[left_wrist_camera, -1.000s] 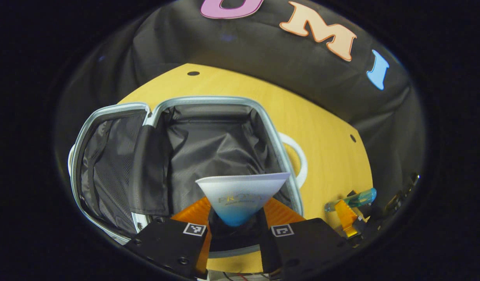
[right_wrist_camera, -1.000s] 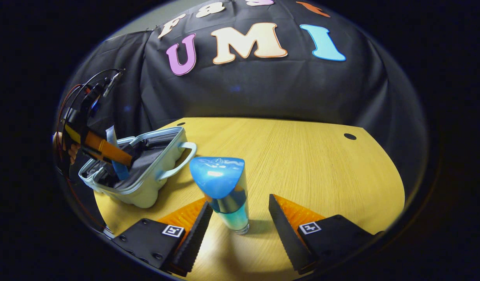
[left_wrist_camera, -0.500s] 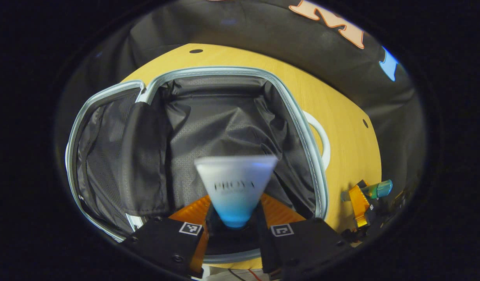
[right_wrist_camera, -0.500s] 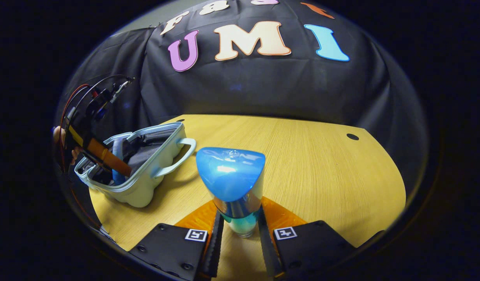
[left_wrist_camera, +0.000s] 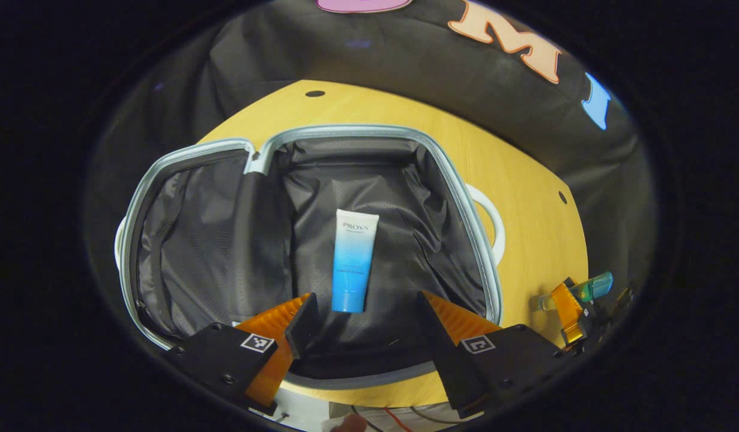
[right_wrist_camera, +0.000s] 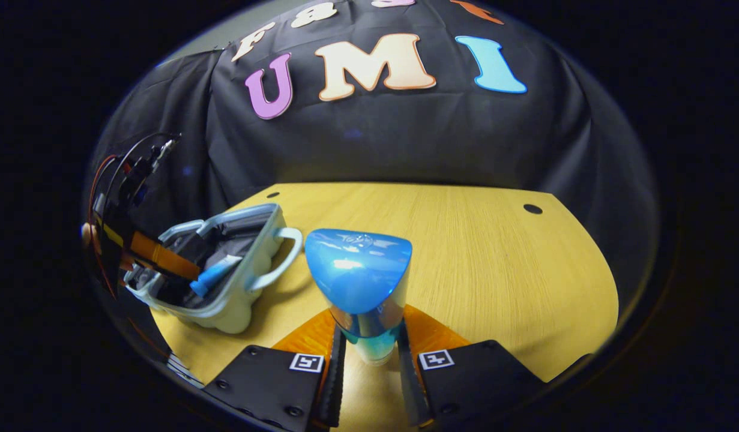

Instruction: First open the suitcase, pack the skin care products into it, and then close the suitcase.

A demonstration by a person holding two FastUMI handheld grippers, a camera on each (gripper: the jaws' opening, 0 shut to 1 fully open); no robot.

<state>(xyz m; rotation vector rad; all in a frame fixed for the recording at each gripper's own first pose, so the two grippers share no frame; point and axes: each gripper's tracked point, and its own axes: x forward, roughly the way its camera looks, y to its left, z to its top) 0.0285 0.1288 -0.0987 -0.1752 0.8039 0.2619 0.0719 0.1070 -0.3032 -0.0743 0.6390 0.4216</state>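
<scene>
The pale blue suitcase lies open on the table, its dark lining exposed. A white-to-blue tube lies flat on the lining of the main compartment. My left gripper hangs open just above the tube's cap end, touching nothing. In the right gripper view, a blue-capped bottle stands upright on the wood with my right gripper shut on its lower body. The suitcase sits to the left there, with the tube inside and the left gripper over it.
The yellow wooden table stretches bare to the right of the bottle, with small round holes near its far edge. The suitcase's loop handle points toward the bottle. Black cloth walls the booth behind. The right gripper and bottle appear far right in the left gripper view.
My left gripper opened and let the tube drop flat into the suitcase, then drew back a little. My right gripper closed on the bottle about half a second ago and stays shut on it.
</scene>
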